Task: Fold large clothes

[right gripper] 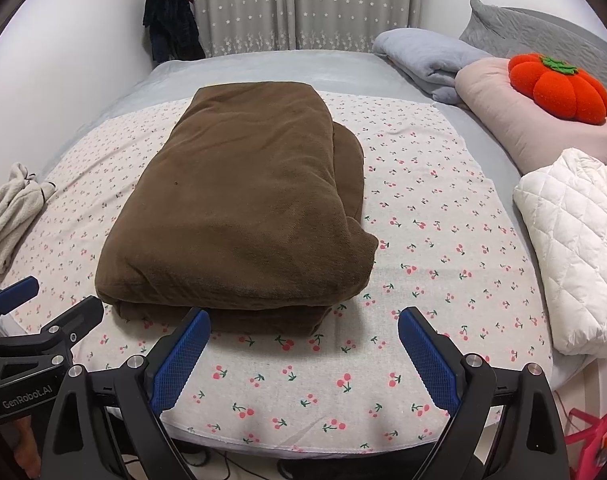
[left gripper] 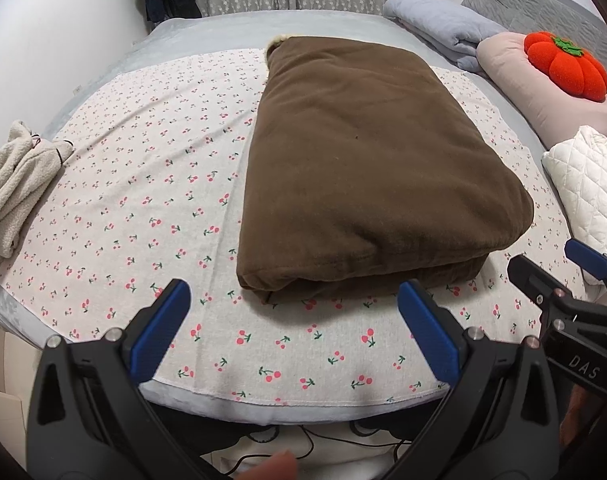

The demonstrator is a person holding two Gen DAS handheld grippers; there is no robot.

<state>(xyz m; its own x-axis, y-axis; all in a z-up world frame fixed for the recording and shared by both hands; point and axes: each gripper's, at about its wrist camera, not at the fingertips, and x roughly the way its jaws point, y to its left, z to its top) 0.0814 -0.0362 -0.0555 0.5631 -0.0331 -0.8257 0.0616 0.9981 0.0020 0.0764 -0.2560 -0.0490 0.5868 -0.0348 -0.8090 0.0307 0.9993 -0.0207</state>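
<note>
Left wrist view: folded brown garment (left gripper: 367, 168) on cherry-print sheet (left gripper: 143, 200); both tongs (left gripper: 295, 320) (right gripper: 303, 344) spread, empty.

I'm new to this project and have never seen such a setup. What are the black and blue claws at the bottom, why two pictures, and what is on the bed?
The claws are two hand-held grippers; a person holds one in each hand, with no robot arm. Each carries a wide-angle camera looking forward along its two blue-padded fingers. One picture comes from the left gripper, the other from the right gripper; each also catches the other gripper at its edge. Both are open and hold nothing. On the bed lies a cherry-print sheet, and on it a brown garment, already folded into a thick bundle. Around it are a beige garment on the left, and a white quilted item, pillows and a red pumpkin cushion on the right.
</note>
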